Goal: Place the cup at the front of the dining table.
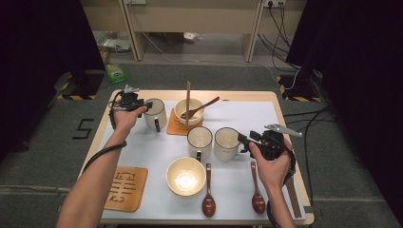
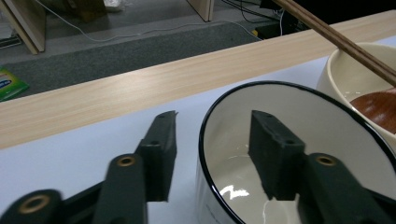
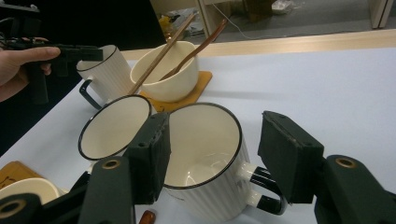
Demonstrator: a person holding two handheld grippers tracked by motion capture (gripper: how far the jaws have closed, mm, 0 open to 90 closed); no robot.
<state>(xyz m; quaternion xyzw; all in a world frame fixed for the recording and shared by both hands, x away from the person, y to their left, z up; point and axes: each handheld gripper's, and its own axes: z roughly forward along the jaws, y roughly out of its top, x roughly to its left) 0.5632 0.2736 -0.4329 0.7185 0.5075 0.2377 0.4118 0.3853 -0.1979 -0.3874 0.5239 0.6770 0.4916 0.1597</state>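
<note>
High view: I see my left gripper (image 1: 142,105) at the far left mug (image 1: 155,113), and my right gripper (image 1: 243,141) at the near right mug (image 1: 226,143) in the middle of the table (image 1: 247,107).

Both mugs are white with thin ribs down the sides, a black ring round the top and a black handle. They look smooth and shiny inside. A third mug (image 1: 199,141) just like them stands touching the near right mug. Behind it a round cream bowl (image 1: 189,110) sits on an orange square mat (image 1: 178,127), with brown chopsticks (image 1: 188,100) and a wooden spoon (image 1: 199,108) in it. The table has a pale wood edge and a light blue sheet on top.

In the left gripper view my jaws are apart. One black pad (image 2: 275,149) hangs inside the far left mug (image 2: 233,135) and the other (image 2: 161,149) is outside, with the rim between them. The pads do not press the wall.

In the right gripper view my jaws are wide apart. One pad (image 3: 152,156) is at the rim of the near right mug (image 3: 205,154) and the other (image 3: 287,151) is by its handle. They do not squeeze it.
</note>
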